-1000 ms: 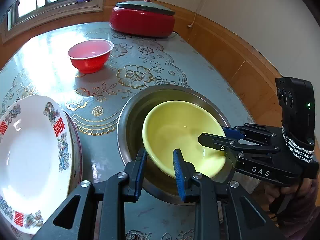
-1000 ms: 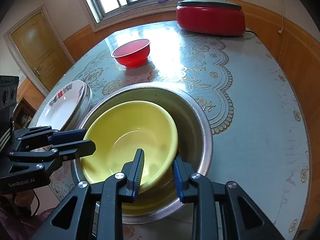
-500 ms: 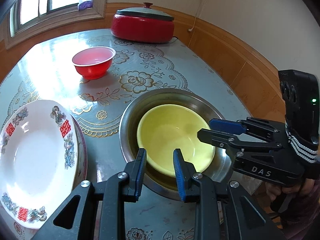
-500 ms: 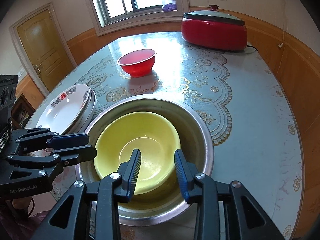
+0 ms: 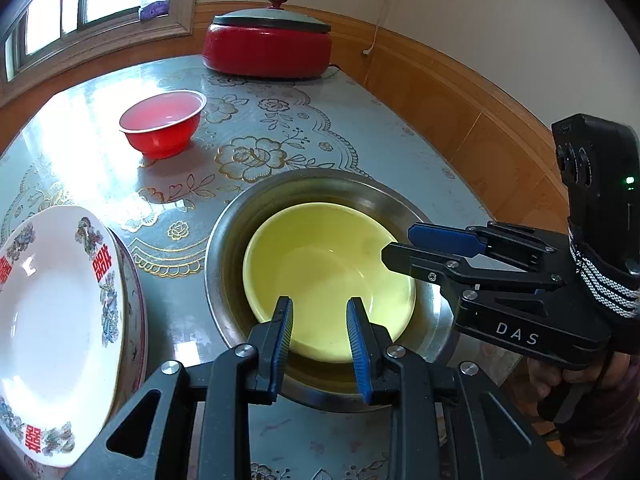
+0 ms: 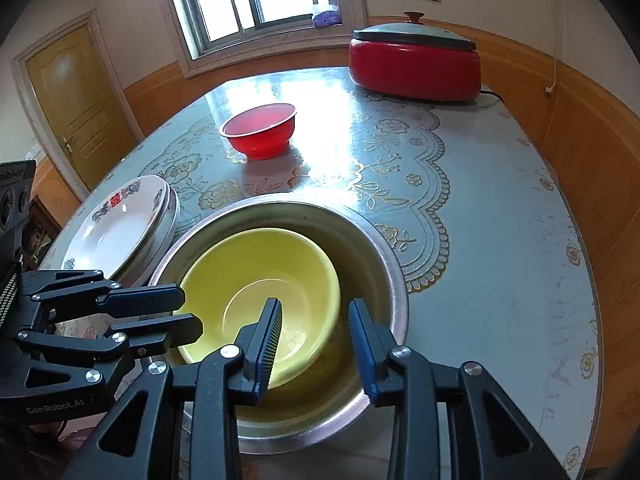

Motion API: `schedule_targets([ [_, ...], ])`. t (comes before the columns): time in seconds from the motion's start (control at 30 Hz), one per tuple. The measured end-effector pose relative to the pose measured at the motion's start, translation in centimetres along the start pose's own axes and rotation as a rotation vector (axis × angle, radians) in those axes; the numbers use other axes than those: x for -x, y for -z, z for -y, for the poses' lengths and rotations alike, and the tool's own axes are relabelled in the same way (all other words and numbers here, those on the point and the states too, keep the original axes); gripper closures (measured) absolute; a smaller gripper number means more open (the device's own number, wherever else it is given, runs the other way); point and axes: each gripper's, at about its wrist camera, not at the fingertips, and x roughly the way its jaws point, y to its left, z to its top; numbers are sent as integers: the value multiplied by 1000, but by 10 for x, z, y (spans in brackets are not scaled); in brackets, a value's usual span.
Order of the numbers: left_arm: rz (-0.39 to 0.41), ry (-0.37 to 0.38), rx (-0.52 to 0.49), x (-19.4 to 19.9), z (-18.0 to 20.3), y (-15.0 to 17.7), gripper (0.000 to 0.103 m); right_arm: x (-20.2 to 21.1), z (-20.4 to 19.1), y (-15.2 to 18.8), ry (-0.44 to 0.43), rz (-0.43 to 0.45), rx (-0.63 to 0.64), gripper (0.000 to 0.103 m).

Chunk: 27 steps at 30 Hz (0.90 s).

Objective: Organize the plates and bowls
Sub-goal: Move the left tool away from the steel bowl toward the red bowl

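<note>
The yellow bowl [image 5: 328, 280] is sitting inside the steel basin [image 5: 224, 264], nested toward the basin's left wall, and the basin is serving as the anchor for everything else. The left gripper [image 5: 320, 322] is hovering over the basin's near rim with its blue-padded fingers [image 5: 285, 330] parted and nothing between them; their tips are hanging above the near lip of the yellow bowl without touching it. The right gripper [image 6: 315, 328] is likewise standing released above the basin's near edge, one finger over the bowl's inside and the other over the bare steel to the bowl's right, gripping nothing. In the left wrist view the right gripper [image 5: 400, 246] is reaching in from the basin's right side, above the bowl's rim.

Just left of the basin, the stacked patterned plates [image 6: 120, 224] are resting on the table [image 6: 500, 240]. Beyond the basin, the red bowl [image 6: 262, 130] is standing apart, and farther behind it the red electric pot [image 6: 414, 66] is sitting with its lid on.

Compared with a second ago, the right gripper is no longer straddling the bowl's rim: it has let go and widened. The bowl, then tilted against the basin wall, is now lying level, and both grippers have drawn back and upward.
</note>
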Motion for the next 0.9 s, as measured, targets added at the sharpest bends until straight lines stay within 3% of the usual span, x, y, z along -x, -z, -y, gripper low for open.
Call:
schedule_targets([
  [0.23, 47, -29, 31, 17, -11, -7, 69, -3, -1, -13, -61, 20, -44, 69],
  [0.4, 52, -71, 73, 22, -30, -14, 69, -10, 0, -26, -151, 18, -103, 69],
  [0.53, 58, -140, 86, 27, -45, -22, 69, -14, -5, -41, -162, 22, -107, 69],
  [0.9, 70, -228, 146, 31, -90, -54, 63, -41, -1, -95, -343, -19, -235, 68],
])
